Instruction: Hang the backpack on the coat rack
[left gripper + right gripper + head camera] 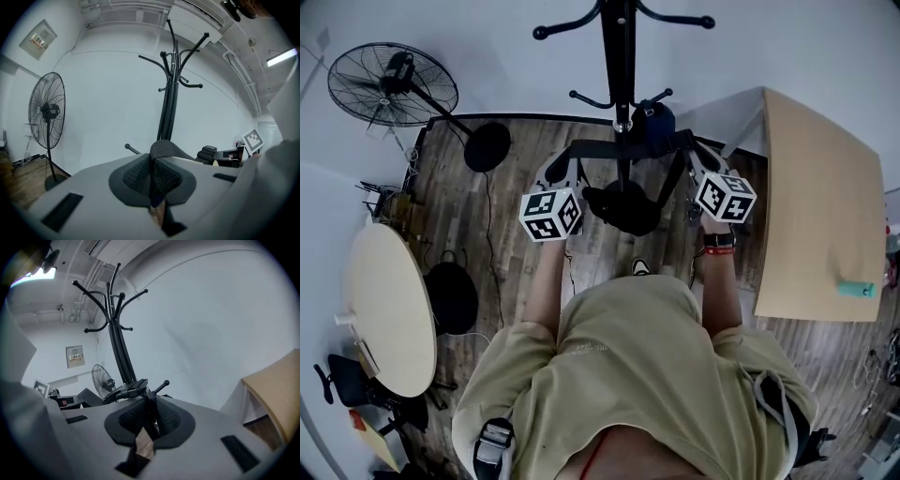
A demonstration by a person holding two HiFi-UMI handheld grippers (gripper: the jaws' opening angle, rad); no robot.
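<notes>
The dark fabric backpack point(623, 208) hangs before the black metal coat rack point(619, 56) at twelve o'clock, its black webbing strap point(598, 148) stretched nine-to-three. The left gripper point(152, 176) and right gripper point(150, 414) each pinch that strap above the brown plank floor point(520, 253).

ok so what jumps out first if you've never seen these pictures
The dark backpack hangs mid-frame from its strap, with the left gripper and the right gripper both shut on that strap. Just beyond it the black coat rack stands against the white wall, and a big floor fan is off to the left.
</notes>
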